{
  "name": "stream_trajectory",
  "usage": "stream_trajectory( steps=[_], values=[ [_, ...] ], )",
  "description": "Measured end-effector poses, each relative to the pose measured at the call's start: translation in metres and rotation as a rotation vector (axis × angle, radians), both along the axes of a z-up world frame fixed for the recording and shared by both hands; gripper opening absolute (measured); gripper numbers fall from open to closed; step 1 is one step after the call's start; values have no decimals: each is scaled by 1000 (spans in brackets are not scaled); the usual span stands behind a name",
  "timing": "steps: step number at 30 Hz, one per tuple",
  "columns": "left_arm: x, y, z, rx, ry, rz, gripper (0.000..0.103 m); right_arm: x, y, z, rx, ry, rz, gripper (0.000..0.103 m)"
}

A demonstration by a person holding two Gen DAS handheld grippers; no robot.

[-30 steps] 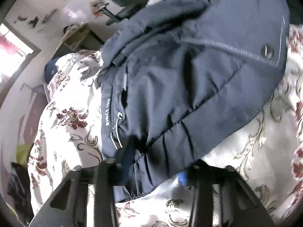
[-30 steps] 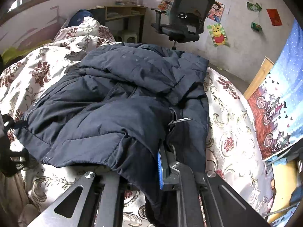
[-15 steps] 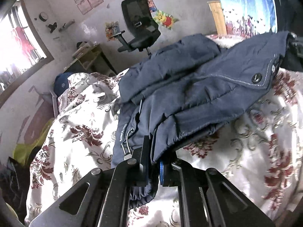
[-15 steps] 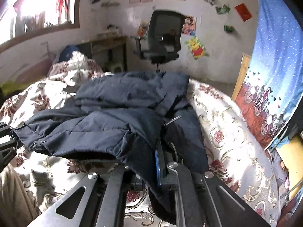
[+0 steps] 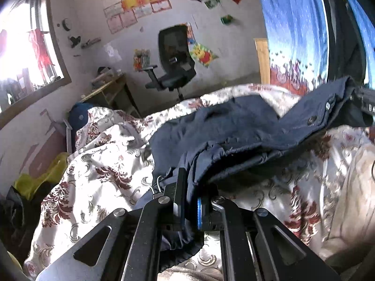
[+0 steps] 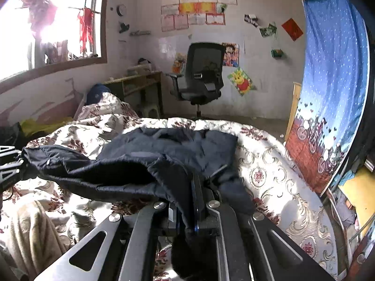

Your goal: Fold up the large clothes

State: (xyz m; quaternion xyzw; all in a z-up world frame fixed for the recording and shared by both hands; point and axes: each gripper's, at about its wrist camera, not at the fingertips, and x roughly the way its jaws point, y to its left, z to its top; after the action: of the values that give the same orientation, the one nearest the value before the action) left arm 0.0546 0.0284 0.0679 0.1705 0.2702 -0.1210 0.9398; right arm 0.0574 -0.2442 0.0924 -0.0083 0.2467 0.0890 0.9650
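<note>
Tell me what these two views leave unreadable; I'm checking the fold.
- Left wrist: left hand-held gripper pads, buried in jacket fabric.
- Right wrist: right hand-held gripper pads, covered by the hem.
- Both: bedspread beneath the jacket.
- Left wrist: jacket's far end, blurred.

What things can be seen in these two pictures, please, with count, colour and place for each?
dark navy padded jacket: one, navy, lifted at its near edge over the bed, far part resting on it.
floral bed cover: one, cream with dark red flowers, under the jacket.
black mesh office chair: one, black, by the far wall.
wooden desk: one, brown, left of the chair.
blue starry curtain: one, blue, at the right.
window: one, bright, far left.
wall posters: several, mixed colours, far wall.
left gripper: one, black, shut on the jacket hem.
right gripper: one, black, shut on the jacket hem.
</note>
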Motion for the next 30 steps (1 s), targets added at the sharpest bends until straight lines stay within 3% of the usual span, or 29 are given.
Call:
stream_trajectory(
  steps=[5, 10, 19, 24, 30],
  values=[
    [10, 6, 15, -39, -38, 36, 6, 2, 8, 11, 4, -18, 17, 7],
    [54, 13, 21, -106, -3, 76, 6, 29, 19, 11, -45, -27, 30, 7],
    [138, -1, 21, -105, 9, 95, 6, 126, 4, -6, 34, 72, -3, 7],
    [192, 0, 11, -109, 36, 120, 6, 178, 8, -13, -9, 81, -7, 7],
    [257, 1, -17, -136, 103, 144, 6, 243, 13, -43, -45, 121, -28, 7]
  ],
)
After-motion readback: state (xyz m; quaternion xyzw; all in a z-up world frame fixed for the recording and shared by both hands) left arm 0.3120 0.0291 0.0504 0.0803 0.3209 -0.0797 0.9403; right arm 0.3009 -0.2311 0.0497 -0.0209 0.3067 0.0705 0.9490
